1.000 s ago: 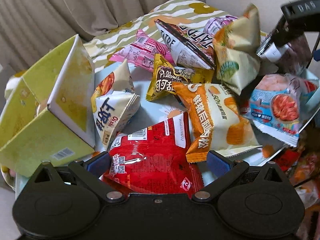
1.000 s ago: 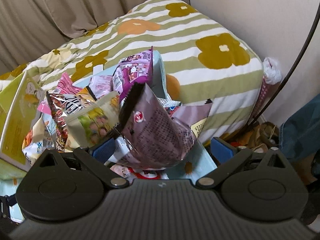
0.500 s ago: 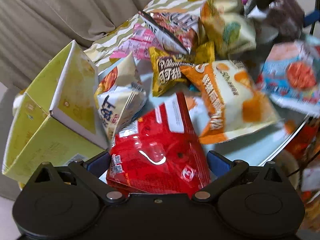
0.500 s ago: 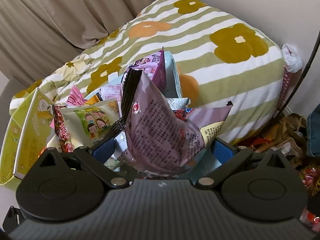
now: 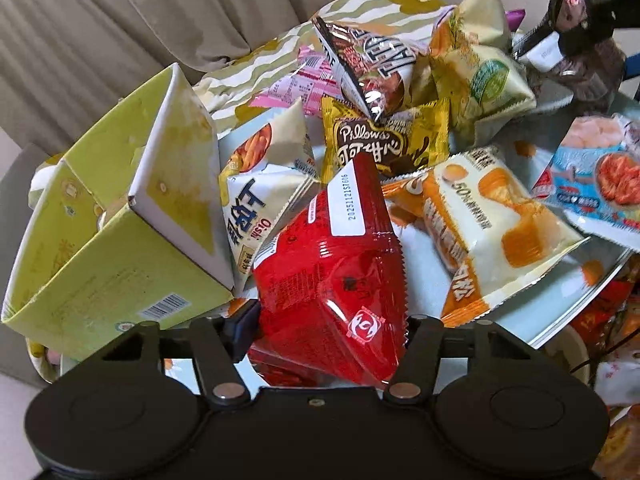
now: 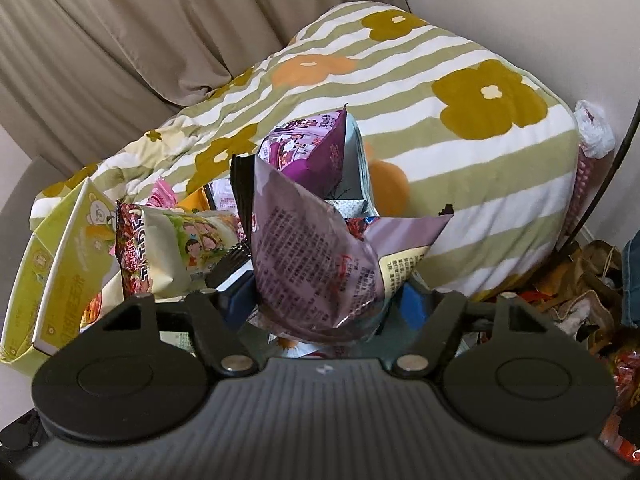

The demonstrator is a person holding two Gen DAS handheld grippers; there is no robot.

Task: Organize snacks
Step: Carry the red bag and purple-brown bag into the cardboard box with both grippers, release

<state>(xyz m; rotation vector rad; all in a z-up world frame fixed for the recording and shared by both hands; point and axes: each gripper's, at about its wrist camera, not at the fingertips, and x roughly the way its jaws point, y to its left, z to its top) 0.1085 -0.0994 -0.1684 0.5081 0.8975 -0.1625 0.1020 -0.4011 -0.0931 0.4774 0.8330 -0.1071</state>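
My left gripper [image 5: 326, 322] is shut on a red snack packet [image 5: 332, 268] and holds it lifted above the pile. My right gripper [image 6: 320, 300] is shut on a mauve snack packet [image 6: 308, 256], also lifted; that packet shows in the left wrist view [image 5: 580, 52] at the far right. Loose on the pale blue table [image 5: 540, 300] lie an orange-and-white packet [image 5: 488, 224], a yellow Pillows packet [image 5: 384, 140], a white packet [image 5: 264, 196] and several more. An open yellow-green box [image 5: 108, 248] stands at the left.
A striped flowered quilt [image 6: 460, 128] lies behind the table, with beige curtains [image 6: 140, 40] beyond. A purple packet [image 6: 308, 148] stands behind the mauve one. Bags and clutter [image 6: 580, 280] lie on the floor at the right. The table's edge runs along the lower right.
My left gripper has closed on the red packet and lifted it off the table. My right gripper has closed tighter on the mauve packet and raised it a little.
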